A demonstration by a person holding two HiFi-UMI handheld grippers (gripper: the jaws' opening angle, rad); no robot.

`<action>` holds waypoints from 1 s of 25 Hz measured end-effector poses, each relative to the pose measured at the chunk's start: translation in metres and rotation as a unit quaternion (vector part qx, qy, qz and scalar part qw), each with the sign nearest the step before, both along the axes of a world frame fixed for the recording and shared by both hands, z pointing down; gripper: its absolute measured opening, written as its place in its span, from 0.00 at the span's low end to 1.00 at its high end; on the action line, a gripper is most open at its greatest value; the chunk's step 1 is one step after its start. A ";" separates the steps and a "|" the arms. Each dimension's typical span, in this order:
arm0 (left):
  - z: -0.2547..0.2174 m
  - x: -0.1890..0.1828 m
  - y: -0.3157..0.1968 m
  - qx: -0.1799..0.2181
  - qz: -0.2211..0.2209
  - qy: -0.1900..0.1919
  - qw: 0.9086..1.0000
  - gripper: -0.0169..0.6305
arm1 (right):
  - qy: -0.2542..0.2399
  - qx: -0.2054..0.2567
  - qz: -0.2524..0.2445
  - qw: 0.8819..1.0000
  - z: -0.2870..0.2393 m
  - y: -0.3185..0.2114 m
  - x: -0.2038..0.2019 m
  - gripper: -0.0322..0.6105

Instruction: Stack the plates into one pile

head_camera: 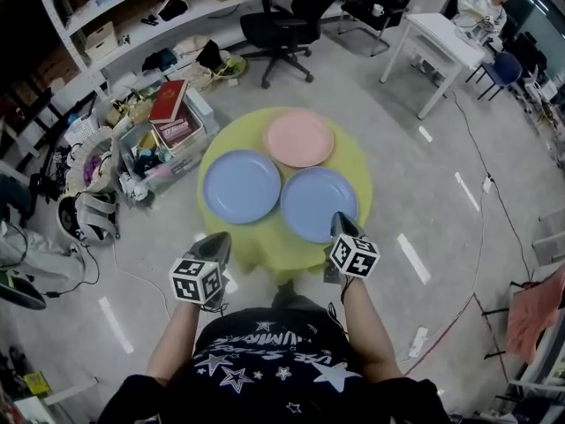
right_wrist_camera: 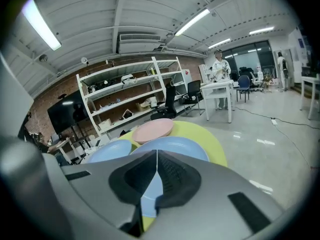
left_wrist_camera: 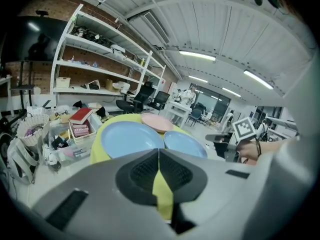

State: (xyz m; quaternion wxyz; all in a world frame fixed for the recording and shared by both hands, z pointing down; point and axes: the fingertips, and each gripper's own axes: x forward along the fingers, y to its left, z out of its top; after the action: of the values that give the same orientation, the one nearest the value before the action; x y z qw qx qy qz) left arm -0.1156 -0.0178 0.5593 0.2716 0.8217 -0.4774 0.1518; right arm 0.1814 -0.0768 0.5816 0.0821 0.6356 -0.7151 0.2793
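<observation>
Three plates lie unstacked on a round bench (head_camera: 357, 173) draped in a yellow-green cloth (head_camera: 265, 250), seen from above. At the left, the left tongs (head_camera: 215, 239) hover off the bench's near edge, pressed together and pinching nothing. The left blue plate (head_camera: 242, 186) lies flat on the near-left part of the bench. The pink plate (head_camera: 300, 139) lies behind it at the far middle, its rim just beside both blue rims. The right blue plate (head_camera: 319, 203) lies at the near right. The right tongs (head_camera: 341, 222), likewise pressed together and empty, hang at the near rim of this plate. All three plates appear to be stiff, light, matte ware with a shallow raised lip. They are probably not fragile, though smooth enough to slide on the cloth. The best hold is likely a pinch across the lip at the near edge, which would call for the tongs to spread first. The near rim of the right blue plate is covered by the right tongs, so contact there cannot be told. The plates' undersides and material are not visible, and in both gripper views the tongs' own bodies hide the near part of the bench.
</observation>
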 end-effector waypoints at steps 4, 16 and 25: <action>0.002 0.009 -0.015 0.002 -0.010 -0.006 1.000 0.05 | 0.020 -0.023 0.008 1.000 0.014 -0.018 0.025 0.08; 0.010 0.035 -0.050 -0.008 -0.049 -0.019 0.999 0.05 | 0.061 -0.121 -0.030 0.990 0.069 -0.060 0.077 0.29; 0.022 0.032 -0.055 -0.033 -0.080 -0.032 0.996 0.05 | 0.040 -0.170 -0.058 0.983 0.100 -0.069 0.084 0.31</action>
State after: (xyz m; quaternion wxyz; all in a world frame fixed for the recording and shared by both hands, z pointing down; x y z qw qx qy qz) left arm -0.0831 -0.0732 0.5815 0.2940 0.7664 -0.5447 0.1715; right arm 0.2650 -0.1453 0.6814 0.2333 0.5804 -0.6890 0.3659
